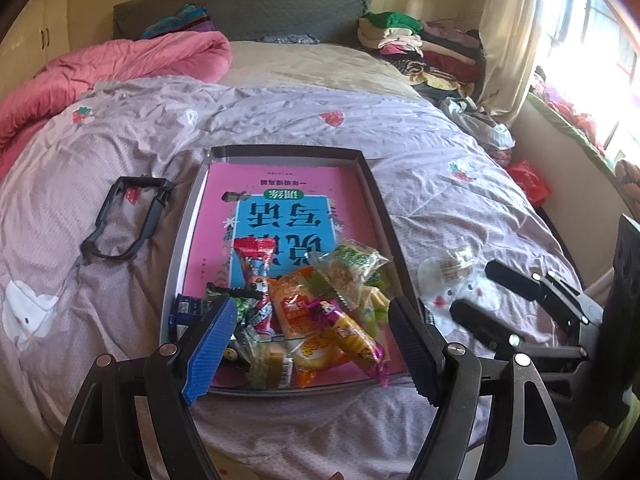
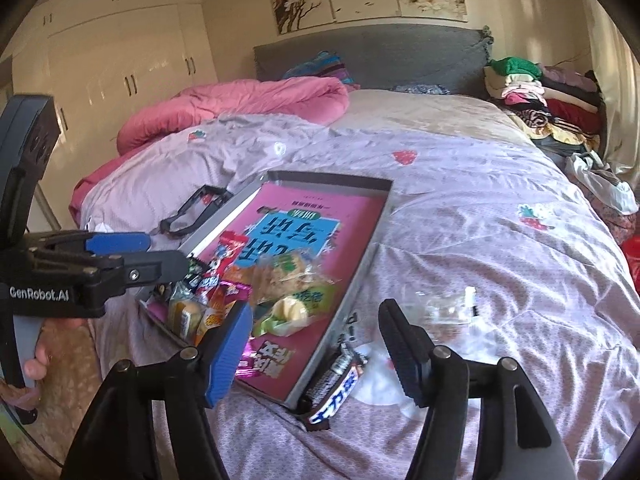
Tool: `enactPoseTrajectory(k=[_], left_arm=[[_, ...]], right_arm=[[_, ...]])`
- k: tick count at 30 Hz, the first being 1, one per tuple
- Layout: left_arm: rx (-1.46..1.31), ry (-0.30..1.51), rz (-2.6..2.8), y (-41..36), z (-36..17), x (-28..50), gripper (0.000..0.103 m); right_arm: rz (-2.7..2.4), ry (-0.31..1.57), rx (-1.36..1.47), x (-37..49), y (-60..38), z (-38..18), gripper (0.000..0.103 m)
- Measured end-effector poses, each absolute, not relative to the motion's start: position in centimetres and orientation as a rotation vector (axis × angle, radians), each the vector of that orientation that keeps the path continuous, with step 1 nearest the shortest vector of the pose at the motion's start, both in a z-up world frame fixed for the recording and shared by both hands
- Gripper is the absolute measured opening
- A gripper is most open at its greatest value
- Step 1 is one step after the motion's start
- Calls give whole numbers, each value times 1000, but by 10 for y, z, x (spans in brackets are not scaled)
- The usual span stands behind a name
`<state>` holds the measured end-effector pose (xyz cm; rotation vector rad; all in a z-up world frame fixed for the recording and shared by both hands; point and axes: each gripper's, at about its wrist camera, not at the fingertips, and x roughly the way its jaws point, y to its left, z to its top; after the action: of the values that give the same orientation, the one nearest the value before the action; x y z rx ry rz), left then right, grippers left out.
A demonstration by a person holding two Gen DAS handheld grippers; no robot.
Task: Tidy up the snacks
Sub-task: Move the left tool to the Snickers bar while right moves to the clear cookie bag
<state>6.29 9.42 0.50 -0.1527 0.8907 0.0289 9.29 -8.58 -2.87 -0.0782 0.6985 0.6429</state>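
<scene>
The pink book (image 1: 280,216) is partly covered by the heap of bright snack packets (image 1: 316,312). The clear plastic wrapper (image 2: 444,312) looks blurry.

Shallow box (image 1: 380,208) on the bed (image 1: 280,120): far half holds only a flat pink book (image 1: 280,184), open from above; near half is crowded by a heap of snack packets (image 1: 320,312). Left of the box, a black plastic frame (image 1: 124,216) lies on the quilt. Right of the box, a clear wrapped snack (image 2: 444,308) and a dark candy bar (image 2: 340,384), the bar touching the box wall, narrow the passage. Left gripper (image 1: 312,344) and right gripper (image 2: 316,352), jaws spread, occupy the near edge. Beyond the box the quilt lies bare up to the folded pink duvet (image 1: 120,68) and the clothes pile (image 1: 420,48).
</scene>
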Motion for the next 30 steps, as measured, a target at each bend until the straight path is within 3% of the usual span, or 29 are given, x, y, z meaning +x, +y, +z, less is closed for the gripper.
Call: enactPoseTrajectory(k=[17,30], left_arm=[[-53,905,-79,34,13,65,79],[60,1000,-233,-30,-20,80,79]], right_arm=[[508,678,35,112,-152,-9,68],[434,756,92,130,-187,-21,69]])
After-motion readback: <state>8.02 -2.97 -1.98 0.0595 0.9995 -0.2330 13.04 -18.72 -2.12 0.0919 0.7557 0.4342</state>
